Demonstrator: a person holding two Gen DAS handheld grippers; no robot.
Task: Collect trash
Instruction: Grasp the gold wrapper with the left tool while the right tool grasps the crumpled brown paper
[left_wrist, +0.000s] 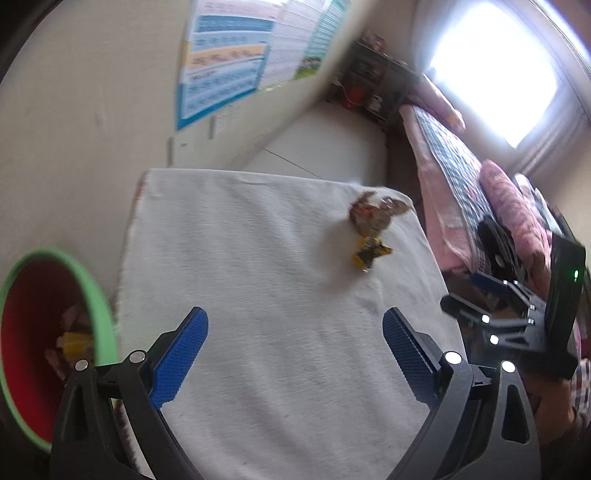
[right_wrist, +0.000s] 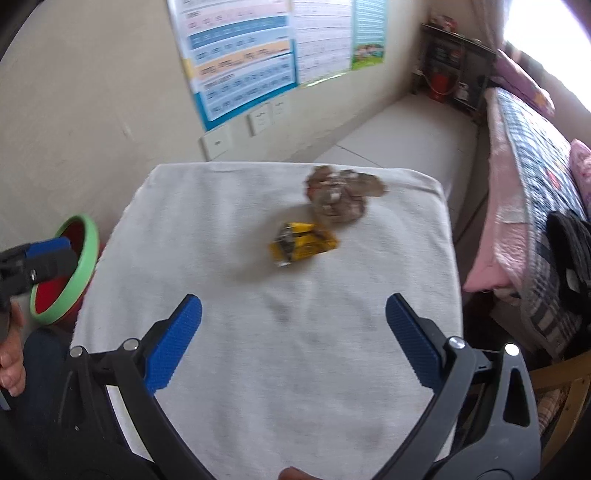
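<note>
Both empty, wide open: left hand-held gripper, right hand-held gripper. Next likely: grab yellow wrapper off tabletop, drop in bin.

Blown-out window glare, motion blur, fisheye

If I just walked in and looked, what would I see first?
Probably the yellow wrapper on the white towel, with a crumpled brown wrapper just behind it. Next, the red bin with a green rim, off the towel's left side, with some trash already inside. Both grippers are open and empty.
</note>
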